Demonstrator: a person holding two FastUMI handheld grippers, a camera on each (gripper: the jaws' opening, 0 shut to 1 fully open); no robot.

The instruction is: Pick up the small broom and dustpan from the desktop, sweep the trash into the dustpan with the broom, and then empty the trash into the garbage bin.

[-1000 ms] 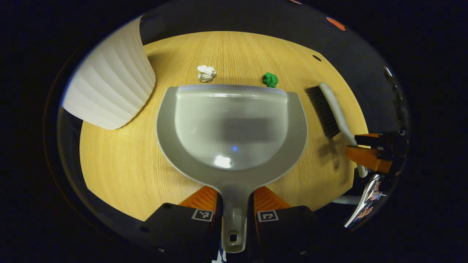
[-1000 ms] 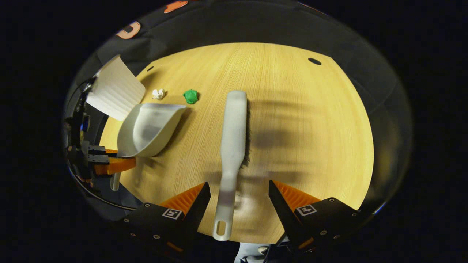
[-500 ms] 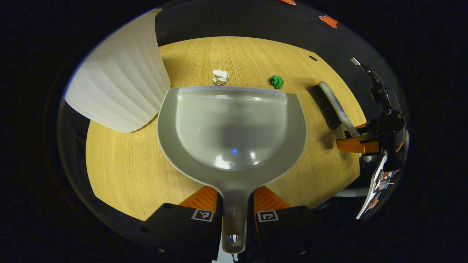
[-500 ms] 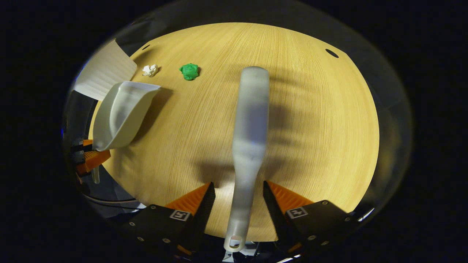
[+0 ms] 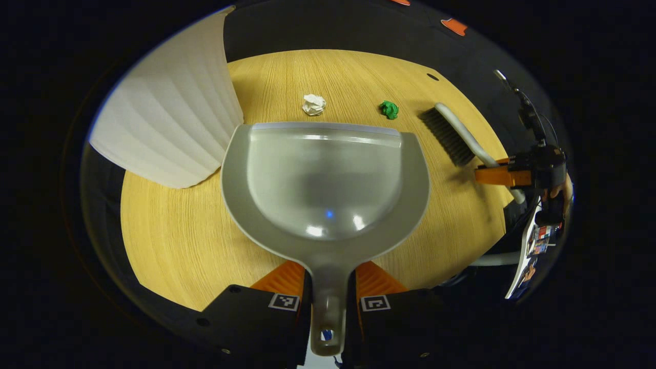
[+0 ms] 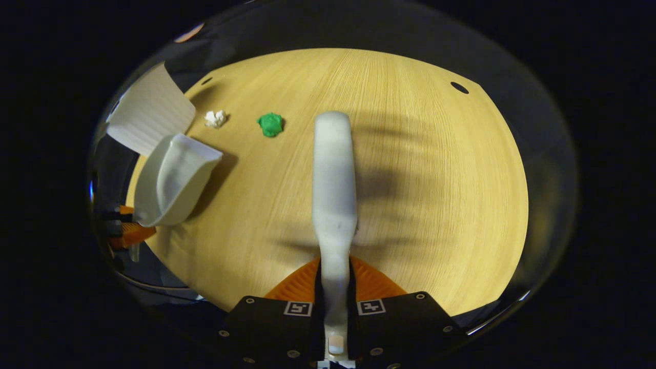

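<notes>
The grey dustpan (image 5: 325, 177) is held over the wooden desk (image 5: 179, 241), its handle clamped in my left gripper (image 5: 328, 287). In the right gripper view the dustpan (image 6: 171, 179) sits at the left. My right gripper (image 6: 335, 287) is shut on the handle of the white broom (image 6: 334, 174), which points away from me; from the left gripper view the broom (image 5: 453, 136) and its dark bristles are at the right. A white paper ball (image 5: 313, 104) and a green paper ball (image 5: 389, 109) lie beyond the dustpan's lip. Both balls, white (image 6: 216, 118) and green (image 6: 270, 124), lie left of the broom head.
A white ribbed garbage bin (image 5: 174, 128) stands close to the dustpan's left side, and the bin (image 6: 148, 123) is at the far left in the right gripper view. A small dark hole (image 6: 459, 87) marks the desk's far right. A person's hand (image 5: 561, 189) holds the right gripper.
My right gripper's fingers have closed onto the broom handle, which they only flanked before. The dustpan has risen and drawn back a little from the paper balls.
</notes>
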